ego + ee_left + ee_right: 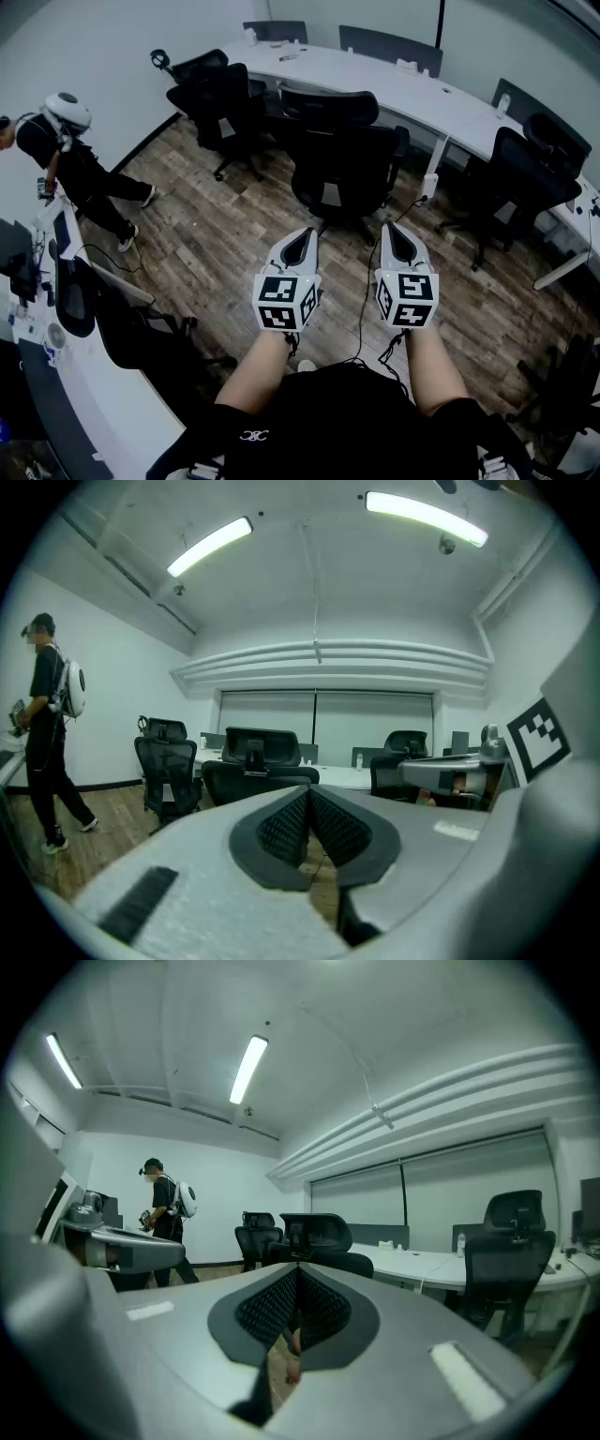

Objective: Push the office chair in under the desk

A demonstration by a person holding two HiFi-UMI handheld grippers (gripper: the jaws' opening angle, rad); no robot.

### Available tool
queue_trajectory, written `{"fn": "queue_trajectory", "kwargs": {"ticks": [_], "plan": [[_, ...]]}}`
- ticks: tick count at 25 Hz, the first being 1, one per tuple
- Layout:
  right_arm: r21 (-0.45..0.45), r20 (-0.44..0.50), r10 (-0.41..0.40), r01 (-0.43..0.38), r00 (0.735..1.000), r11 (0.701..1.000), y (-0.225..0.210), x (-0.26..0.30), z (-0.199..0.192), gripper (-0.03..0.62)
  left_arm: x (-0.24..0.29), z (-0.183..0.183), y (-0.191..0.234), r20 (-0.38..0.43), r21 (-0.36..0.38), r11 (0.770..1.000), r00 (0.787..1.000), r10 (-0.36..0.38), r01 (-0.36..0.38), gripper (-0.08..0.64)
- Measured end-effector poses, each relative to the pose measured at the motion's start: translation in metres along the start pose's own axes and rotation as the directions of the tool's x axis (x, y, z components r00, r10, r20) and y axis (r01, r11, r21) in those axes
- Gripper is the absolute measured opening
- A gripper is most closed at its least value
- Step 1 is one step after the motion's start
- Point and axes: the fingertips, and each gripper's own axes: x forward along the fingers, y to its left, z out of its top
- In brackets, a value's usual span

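Note:
A black office chair [342,173] stands on the wood floor just ahead of me, pulled out from the curved white desk [394,89]. My left gripper [302,234] and right gripper [398,230] are held side by side, pointing at the chair's back and short of it. Both are shut with nothing between the jaws. In the left gripper view the shut left gripper [309,794] faces the chair [258,757]. The right gripper view shows the shut right gripper [297,1269] with the same chair [314,1237] beyond it.
Other black chairs stand at the desk: one on the left [225,108], one behind the near chair [328,105], two on the right [511,183]. A person [70,155] walks at the left wall. A cable [366,291] trails across the floor. A second desk [84,375] runs along my left.

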Motion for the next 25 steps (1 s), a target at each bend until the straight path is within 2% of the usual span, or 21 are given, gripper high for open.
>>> {"fn": "queue_trajectory", "kwargs": {"ticks": [9,15,20,25], "plan": [[0.001,0.013,-0.010,0.010,1.000,1.000,0.034,0.030,0.002,0.008,0.000,0.002,0.049,0.010,0.008,1.000,1.000,0.001,-0.001,0.008],[-0.016,0.018,-0.055,0.055,0.998,0.998,0.065,0.046,-0.001,0.008,-0.004,0.002,0.090,0.036,-0.026,0.999,0.999,-0.029,0.030,0.008],[0.016,-0.011,-0.088,0.089,0.996,0.996,0.075,0.051,-0.010,0.008,-0.006,-0.006,0.104,0.019,-0.026,0.997,0.997,-0.075,0.076,0.008],[0.009,-0.037,-0.103,0.104,0.994,0.995,0.077,0.064,-0.019,0.009,-0.001,-0.011,0.117,0.006,-0.023,0.996,0.997,-0.081,0.081,0.008]]}}
